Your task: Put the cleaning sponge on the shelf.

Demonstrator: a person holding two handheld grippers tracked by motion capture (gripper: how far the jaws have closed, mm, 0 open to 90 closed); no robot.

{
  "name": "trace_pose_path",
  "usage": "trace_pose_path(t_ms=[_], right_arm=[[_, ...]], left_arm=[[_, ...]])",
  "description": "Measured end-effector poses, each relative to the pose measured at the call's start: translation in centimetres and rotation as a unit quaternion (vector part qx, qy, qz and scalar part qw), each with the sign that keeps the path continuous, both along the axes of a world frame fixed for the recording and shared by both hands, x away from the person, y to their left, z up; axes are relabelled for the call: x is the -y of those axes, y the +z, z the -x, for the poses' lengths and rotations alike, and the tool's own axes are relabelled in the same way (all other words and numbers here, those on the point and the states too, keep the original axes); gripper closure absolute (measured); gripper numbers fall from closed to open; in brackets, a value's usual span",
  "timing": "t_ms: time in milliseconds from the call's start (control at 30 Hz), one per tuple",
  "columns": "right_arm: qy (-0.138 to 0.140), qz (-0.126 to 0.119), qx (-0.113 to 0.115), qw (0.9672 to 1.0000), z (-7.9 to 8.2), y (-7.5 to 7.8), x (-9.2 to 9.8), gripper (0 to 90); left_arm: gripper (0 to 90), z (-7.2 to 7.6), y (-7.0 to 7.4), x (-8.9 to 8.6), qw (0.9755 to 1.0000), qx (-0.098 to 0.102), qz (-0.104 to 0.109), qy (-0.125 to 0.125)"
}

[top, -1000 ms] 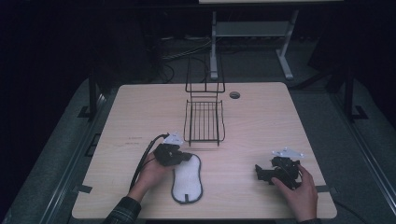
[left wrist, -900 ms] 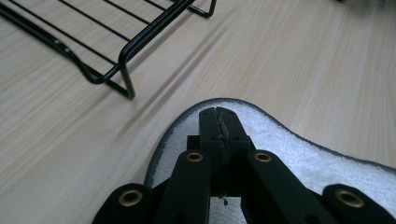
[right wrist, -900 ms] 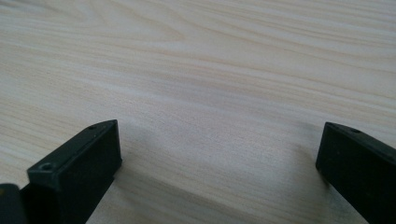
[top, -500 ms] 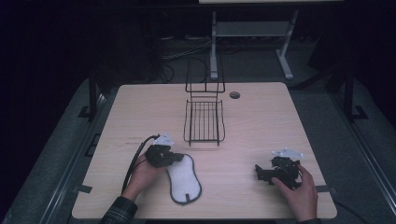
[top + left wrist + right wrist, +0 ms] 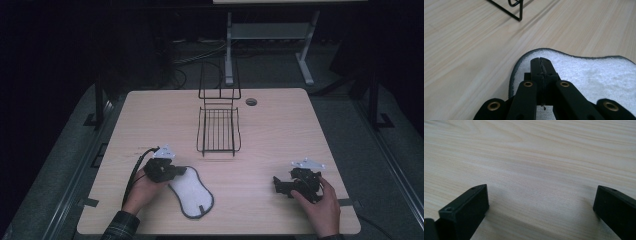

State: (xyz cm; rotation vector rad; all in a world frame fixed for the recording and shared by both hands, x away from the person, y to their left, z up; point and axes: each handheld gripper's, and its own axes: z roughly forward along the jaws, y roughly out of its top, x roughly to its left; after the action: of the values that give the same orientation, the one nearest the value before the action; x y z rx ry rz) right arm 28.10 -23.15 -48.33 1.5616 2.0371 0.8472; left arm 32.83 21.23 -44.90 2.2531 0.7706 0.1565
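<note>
Spanning the near-left of the table (image 5: pixel 280 130), white grey-edged pad (image 5: pixel 192 192) runs long axis from L gripper (image 5: pixel 181 171) toward near edge; L jaws closed, pinching pad's upper rim. R gripper (image 5: pixel 276 184) well apart, jaws wide, empty.

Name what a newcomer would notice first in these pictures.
Probably the white, dark-edged mitt lying flat near the table's front edge, with the left tongs shut over its end. Behind it stands a black wire rack; the right tongs rest open at the front right.
</note>
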Motion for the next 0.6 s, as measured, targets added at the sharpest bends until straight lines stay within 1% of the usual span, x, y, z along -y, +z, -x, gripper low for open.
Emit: trace_pose_path(t_ms=[33,100,133,267,300,367,400,467,567,600], right_arm=[[0.000,0.000,0.000,1.0000,0.0,0.0,0.0,0.0],[0.000,0.000,0.000,1.0000,0.0,0.0,0.0,0.0],[0.000,0.000,0.000,1.0000,0.0,0.0,0.0,0.0],[0.000,0.000,0.000,1.0000,0.0,0.0,0.0,0.0],[0.000,0.000,0.000,1.0000,0.0,0.0,0.0,0.0],[0.000,0.000,0.000,1.0000,0.0,0.0,0.0,0.0],[0.000,0.000,0.000,1.0000,0.0,0.0,0.0,0.0],[0.000,0.000,0.000,1.0000,0.0,0.0,0.0,0.0],[0.000,0.000,0.000,1.0000,0.0,0.0,0.0,0.0],[0.000,0.000,0.000,1.0000,0.0,0.0,0.0,0.0]], left_arm=[[89.5,0.2,0.1,-0.3,1.0000,0.003,-0.004,0.002],[89.5,0.4,0.1,-0.6,1.0000,0.001,-0.005,0.004],[89.5,0.5,0.0,-0.8,1.0000,0.001,-0.001,0.006],[89.5,1.2,0.1,-2.1,0.9999,-0.001,-0.002,0.016],[89.5,1.3,0.1,-2.4,0.9998,0.003,-0.003,0.019],[89.5,1.5,0.1,-2.6,0.9997,0.001,-0.003,0.023],[89.5,1.9,0.1,-3.3,0.9996,0.004,-0.005,0.029],[89.5,2.3,0.1,-4.0,0.9993,0.002,-0.001,0.038],[89.5,2.9,0.1,-5.0,0.9988,0.004,-0.001,0.048],[89.5,2.9,0.1,-5.0,0.9988,0.004,-0.001,0.048]])
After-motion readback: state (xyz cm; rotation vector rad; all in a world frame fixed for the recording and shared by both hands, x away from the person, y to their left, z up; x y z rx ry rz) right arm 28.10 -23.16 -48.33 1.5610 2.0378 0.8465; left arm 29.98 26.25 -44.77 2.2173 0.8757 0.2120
